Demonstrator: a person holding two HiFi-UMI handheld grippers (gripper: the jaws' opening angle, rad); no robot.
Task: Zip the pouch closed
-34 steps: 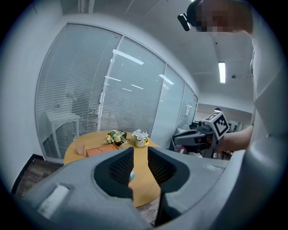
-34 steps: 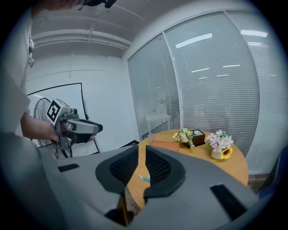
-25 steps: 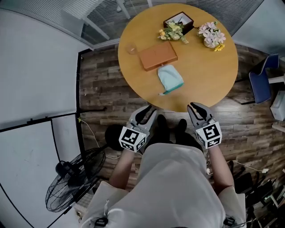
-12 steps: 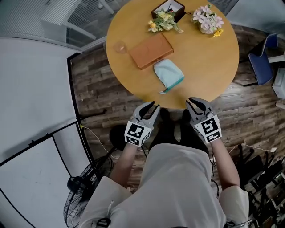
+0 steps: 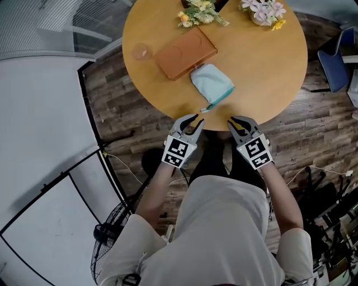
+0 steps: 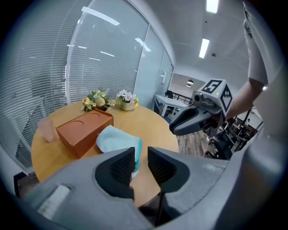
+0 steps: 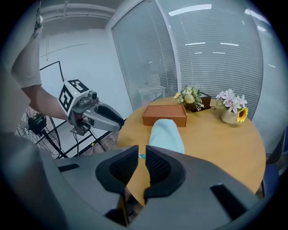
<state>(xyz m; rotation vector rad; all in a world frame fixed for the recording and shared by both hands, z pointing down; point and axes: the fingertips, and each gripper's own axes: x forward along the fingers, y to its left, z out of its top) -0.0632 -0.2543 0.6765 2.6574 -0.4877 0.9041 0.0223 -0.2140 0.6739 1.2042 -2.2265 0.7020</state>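
A light teal pouch point(image 5: 211, 84) lies flat on the round wooden table point(image 5: 268, 72), its zip edge and pull point(image 5: 205, 110) pointing at the near rim. My left gripper point(image 5: 194, 119) hovers at that rim just left of the pull, its jaws slightly apart and empty. My right gripper point(image 5: 234, 122) hovers at the rim to the right, a narrow gap between its jaws, nothing in it. In the left gripper view the pouch point(image 6: 118, 139) lies just beyond the left gripper point(image 6: 141, 155). In the right gripper view the pouch point(image 7: 165, 134) lies ahead of the right gripper point(image 7: 141, 155).
A brown flat box point(image 5: 178, 53) lies against the pouch's far side. A clear cup point(image 5: 140, 52) stands at the table's left; flowers point(image 5: 198, 14) and a flower vase point(image 5: 263, 11) at the back. On the floor are a blue chair point(image 5: 335, 67) and a fan point(image 5: 109, 246).
Both grippers have come down and forward to the table's near rim, closer to the pouch's zip end. Their jaws look the same as before.
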